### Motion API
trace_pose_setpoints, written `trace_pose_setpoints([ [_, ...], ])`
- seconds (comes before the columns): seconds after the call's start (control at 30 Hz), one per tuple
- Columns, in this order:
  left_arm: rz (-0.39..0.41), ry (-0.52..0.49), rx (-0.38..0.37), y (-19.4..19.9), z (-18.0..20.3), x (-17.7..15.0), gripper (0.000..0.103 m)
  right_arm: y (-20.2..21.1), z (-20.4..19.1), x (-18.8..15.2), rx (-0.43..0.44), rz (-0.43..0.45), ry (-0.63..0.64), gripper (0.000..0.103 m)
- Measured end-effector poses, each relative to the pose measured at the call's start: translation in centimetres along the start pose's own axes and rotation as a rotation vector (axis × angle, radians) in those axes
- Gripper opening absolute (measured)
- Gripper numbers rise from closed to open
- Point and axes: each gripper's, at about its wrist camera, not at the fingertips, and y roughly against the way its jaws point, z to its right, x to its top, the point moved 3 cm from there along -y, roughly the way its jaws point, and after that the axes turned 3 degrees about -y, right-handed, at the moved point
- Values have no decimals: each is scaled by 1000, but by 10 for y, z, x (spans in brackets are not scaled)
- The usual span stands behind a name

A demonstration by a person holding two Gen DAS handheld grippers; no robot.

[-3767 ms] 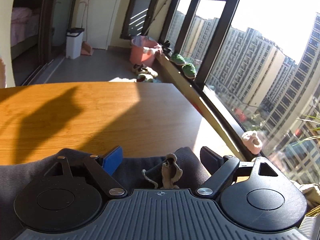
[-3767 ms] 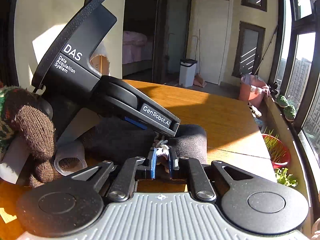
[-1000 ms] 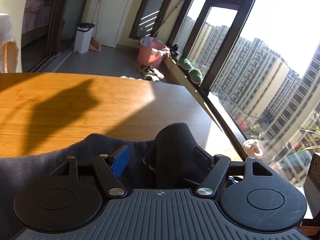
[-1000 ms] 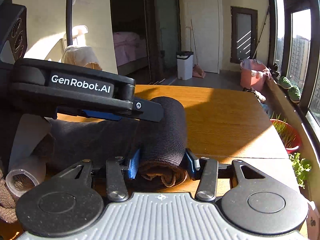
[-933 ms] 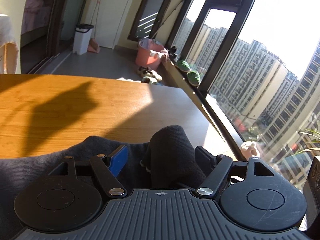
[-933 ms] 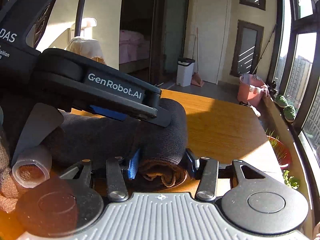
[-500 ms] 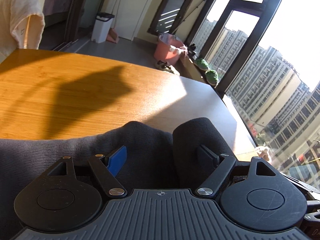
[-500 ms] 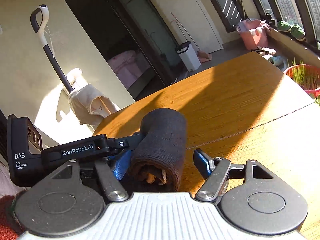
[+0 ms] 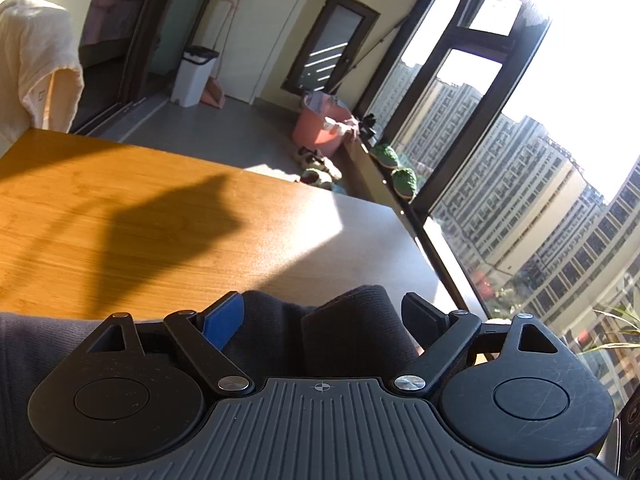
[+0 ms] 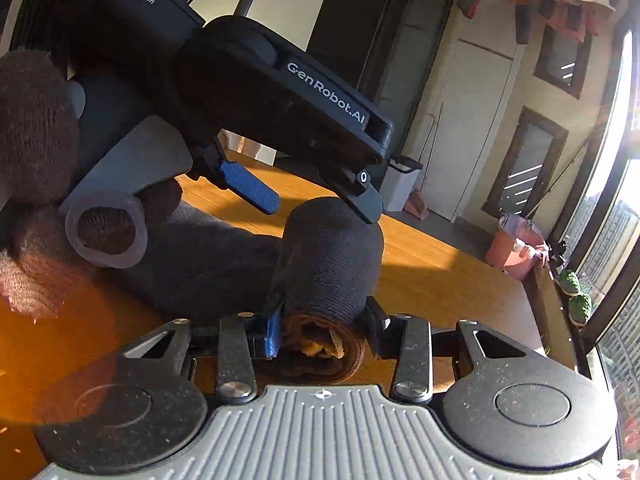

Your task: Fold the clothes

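A dark knit garment lies on the wooden table, with one end rolled into a thick cylinder. My right gripper is shut on the near end of this roll, both pads pressing its sides. My left gripper hovers open above the roll in the right wrist view, its blue pad lifted clear. In the left wrist view the roll sits between the open left fingers, touching neither pad. The rest of the dark cloth spreads to the left.
A brown knitted item and a rolled brown piece sit at the left of the table. A tall window runs along the right past the table edge. A pink tub and a white bin stand on the floor.
My right gripper has closed on the roll after standing open half a second ago. My left gripper has lifted above the roll and stays open.
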Motion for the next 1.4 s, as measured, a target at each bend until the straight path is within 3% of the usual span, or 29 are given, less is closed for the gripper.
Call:
trace_pose_setpoints([
  [0.1, -24, -38, 41, -8, 0, -8, 87, 1, 17, 1, 87, -7, -145, 50],
  [0.17, -42, -38, 70, -14, -7, -15, 90, 2, 28, 1, 144, -11, -241, 72],
  [0.33, -44, 36, 97, -17, -38, -17, 92, -14, 56, -2, 222, -40, -493, 85],
  [0.43, -38, 30, 100, -17, -39, -18, 93, -31, 60, -10, 291, -73, -635, 85],
  [0.47, -36, 28, 104, -18, -39, -17, 93, -34, 60, -12, 310, -78, -669, 75],
  [0.57, -29, 33, 104, -19, -41, -19, 94, -29, 49, -11, 285, -57, -615, 53],
  [0.67, -31, 38, 98, -21, -41, -17, 94, -18, 45, -7, 247, -58, -553, 45],
  [0.77, -37, 37, 78, -22, -37, -16, 94, -6, 49, -4, 222, -54, -486, 41],
  [0.97, 2, 15, -11, -3, -19, -8, 92, 5, 53, -4, 58, -66, -239, 41],
  [1.1, -18, -43, -30, -11, 2, -8, 93, 3, 40, -1, 30, -69, -134, 44],
  [1.2, -45, -113, 37, -26, 11, -17, 97, 5, 45, -5, 59, -70, -161, 54],
  [1.33, -50, -140, 88, -30, 6, -25, 100, 23, 76, -5, 208, -21, -363, 61],
  [1.4, -52, -154, 113, -28, 2, -27, 101, 29, 95, -5, 227, 2, -471, 60],
])
